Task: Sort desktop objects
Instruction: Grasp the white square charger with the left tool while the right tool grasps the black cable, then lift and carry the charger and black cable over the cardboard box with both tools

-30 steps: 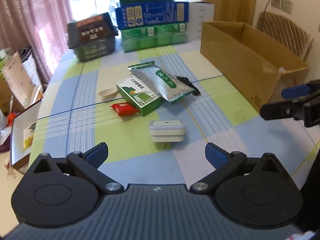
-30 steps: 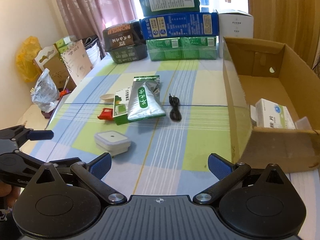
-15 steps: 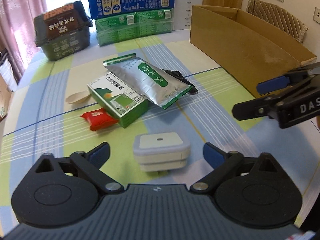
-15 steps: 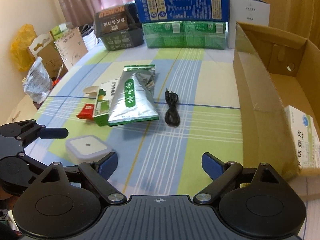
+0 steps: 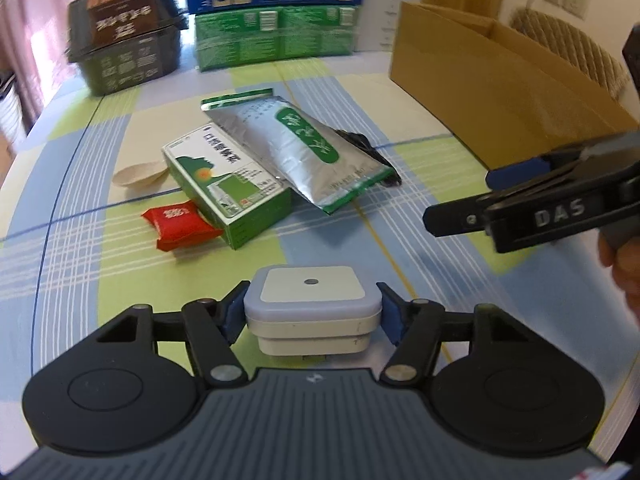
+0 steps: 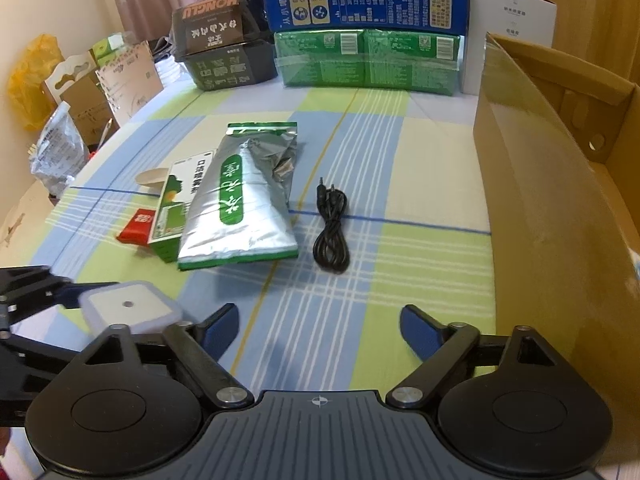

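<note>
My left gripper [image 5: 312, 314] is shut on a small white square container [image 5: 311, 298] with a pale lid, low at the near edge of the table; the container also shows in the right wrist view [image 6: 130, 306]. My right gripper [image 6: 320, 330] is open and empty above the checked cloth, to the right of the left one. Further back lie a silver-green pouch [image 6: 242, 210], a green box [image 5: 226, 186], a red packet [image 5: 180, 222], a coiled black cable [image 6: 331, 226] and a wooden spoon [image 5: 138, 174].
An open cardboard box [image 6: 556, 184] stands along the right side of the table. Stacked blue and green cartons [image 6: 366, 32] and a dark box [image 6: 220, 50] line the far edge. Bags and cardboard [image 6: 60, 120] sit off the left edge.
My left gripper moved forward and down around the white container and shut on it. My right gripper moved forward over the table and stayed open.
</note>
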Demonstrator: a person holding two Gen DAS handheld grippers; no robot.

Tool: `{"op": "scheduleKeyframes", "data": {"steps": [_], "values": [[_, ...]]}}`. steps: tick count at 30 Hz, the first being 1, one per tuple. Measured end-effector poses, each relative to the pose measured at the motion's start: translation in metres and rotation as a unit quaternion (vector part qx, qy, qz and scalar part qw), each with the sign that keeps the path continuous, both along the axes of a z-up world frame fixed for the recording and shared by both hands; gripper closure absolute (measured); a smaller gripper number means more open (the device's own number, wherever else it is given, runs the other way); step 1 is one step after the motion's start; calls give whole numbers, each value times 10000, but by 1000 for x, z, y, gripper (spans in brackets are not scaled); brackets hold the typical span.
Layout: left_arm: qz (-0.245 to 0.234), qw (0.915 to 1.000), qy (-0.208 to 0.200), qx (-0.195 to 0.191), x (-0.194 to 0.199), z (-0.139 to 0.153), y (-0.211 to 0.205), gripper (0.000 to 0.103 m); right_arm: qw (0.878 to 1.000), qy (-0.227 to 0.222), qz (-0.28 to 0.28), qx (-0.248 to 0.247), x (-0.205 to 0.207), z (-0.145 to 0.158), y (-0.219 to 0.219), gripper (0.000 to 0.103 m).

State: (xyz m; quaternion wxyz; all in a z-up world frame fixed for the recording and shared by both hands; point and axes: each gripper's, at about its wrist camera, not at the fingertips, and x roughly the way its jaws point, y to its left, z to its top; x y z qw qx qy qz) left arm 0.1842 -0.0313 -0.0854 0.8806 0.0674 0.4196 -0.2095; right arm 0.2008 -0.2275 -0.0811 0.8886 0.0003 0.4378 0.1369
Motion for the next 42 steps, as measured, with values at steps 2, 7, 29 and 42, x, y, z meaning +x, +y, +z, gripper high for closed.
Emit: {"op": "scheduleKeyframes", "data": {"steps": [2, 7, 29, 42], "values": [[216, 9997, -26, -81, 2, 1, 3, 42, 9999, -37, 1, -100, 9, -4, 2, 30], [536, 9984, -159, -121, 5, 3, 8, 42, 9995, -152, -196, -198, 31, -13, -3, 41], [718, 9972, -110, -159, 11, -4, 8, 42, 9993, -264, 117, -223, 66, -32, 5, 83], [359, 9993, -128, 0, -20, 5, -5, 42, 9987, 462, -123, 201, -27, -11, -6, 94]]}}
